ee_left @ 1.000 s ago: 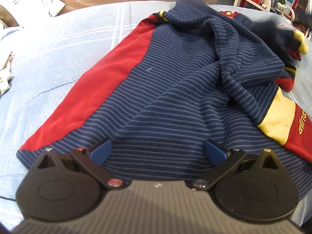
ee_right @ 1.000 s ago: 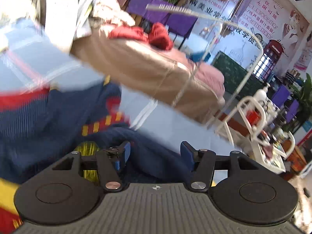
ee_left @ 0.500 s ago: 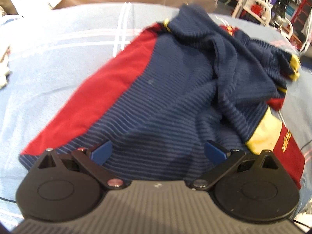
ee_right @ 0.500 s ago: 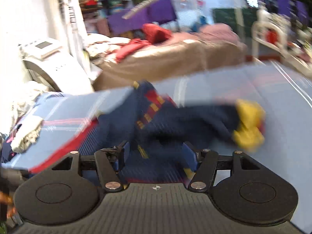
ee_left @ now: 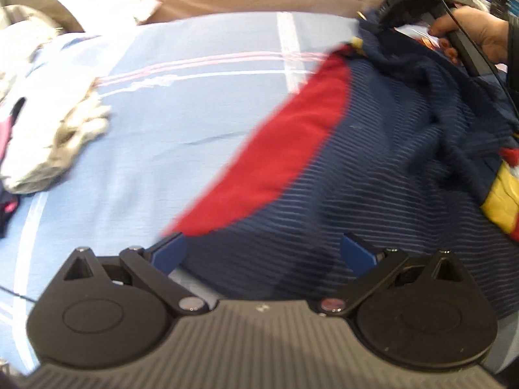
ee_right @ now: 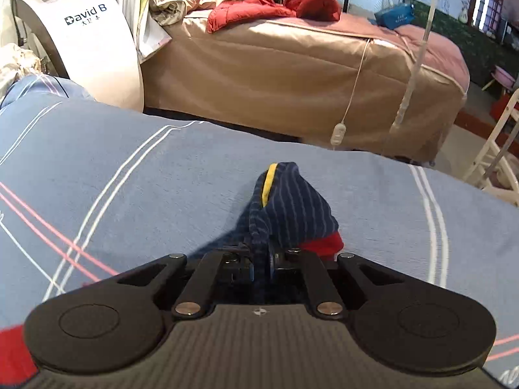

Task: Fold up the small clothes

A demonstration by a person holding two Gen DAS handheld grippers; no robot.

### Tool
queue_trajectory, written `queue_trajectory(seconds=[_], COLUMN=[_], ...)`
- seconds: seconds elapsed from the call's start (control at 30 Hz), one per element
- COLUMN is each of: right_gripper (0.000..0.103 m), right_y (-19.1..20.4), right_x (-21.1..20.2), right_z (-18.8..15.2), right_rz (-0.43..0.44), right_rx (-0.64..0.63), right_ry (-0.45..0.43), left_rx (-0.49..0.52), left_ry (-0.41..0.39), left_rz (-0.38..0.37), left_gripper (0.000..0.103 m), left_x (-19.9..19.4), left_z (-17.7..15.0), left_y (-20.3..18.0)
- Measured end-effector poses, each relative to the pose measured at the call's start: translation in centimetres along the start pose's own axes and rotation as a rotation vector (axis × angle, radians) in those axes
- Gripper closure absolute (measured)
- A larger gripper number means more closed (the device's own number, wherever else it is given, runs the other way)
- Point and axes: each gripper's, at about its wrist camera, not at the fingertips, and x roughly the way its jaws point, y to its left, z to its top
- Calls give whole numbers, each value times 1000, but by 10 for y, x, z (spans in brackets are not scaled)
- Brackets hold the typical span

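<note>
A navy striped shirt with a red side panel and yellow trim lies crumpled on the light blue bed sheet. My left gripper hovers open over the shirt's near hem, with nothing between its blue pads. At the shirt's far end a person's hand holds my right gripper. In the right wrist view my right gripper is closing its jaws, and a bunched fold of the shirt with a yellow stripe is pinched between them.
A heap of white and grey clothes lies on the sheet's left. Beyond the bed's far edge stand a brown-covered bed with a red jacket, a white machine and a white rack.
The right gripper swung to the shirt's far end, dropped toward the sheet and closed on the fabric. The left gripper shifted left, still open over the hem.
</note>
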Motion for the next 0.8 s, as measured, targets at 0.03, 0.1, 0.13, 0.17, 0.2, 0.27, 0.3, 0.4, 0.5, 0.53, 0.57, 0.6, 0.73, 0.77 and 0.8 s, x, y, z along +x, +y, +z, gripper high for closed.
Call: queue_trajectory(seconds=[0.03,0.1,0.13,0.17,0.2,0.27,0.3,0.4,0.5,0.53,0.57,0.6,0.73,0.77,0.8], right_gripper=[89,91,91,93,100,100,100,96,22,7,0,0,0,0,0], right_y=[3,1,4,8,17,37,47,77,86,85,82,79,47,31,16], right_x=[2,-10,-13,-16,-13,-20,-20,3,2,-4,-12,-25,-70,-83,-94], right_z=[5,23,35,48,65,92,105,119,100,94,87,77,35,18,0], right_rz=[-11,50,110,166,218,297,302,320,301,306,307,307,318,326,341], right_rx=[13,96,141,167,179,180,172,128,120,110,90,73,67,105,149], right_ry=[-9,-97,-137,-166,-194,-270,-286,-182,-212,-221,-230,-248,-246,-238,-224], left_rx=[-15,-46,-56,-64,-73,-84,-86,-46,22,35,40,39,13,-18,-55], left_ry=[-24,-57,-62,-63,-58,-36,-32,-5,-45,-59,-66,-66,-28,-20,-17], left_rz=[25,70,85,94,91,45,25,6,-18,-23,-32,-51,-103,-121,-143], left_gripper=[0,0,0,0,0,0,0,1,15,20,31,48,87,91,92], left_x=[-4,-8,-8,-5,-1,6,10,25,32,31,31,29,23,21,17], left_z=[-1,0,1,2,3,2,1,-1,-7,-11,-10,-9,-1,-1,-1], left_y=[11,32,41,48,56,66,68,57,38,32,28,26,23,28,33])
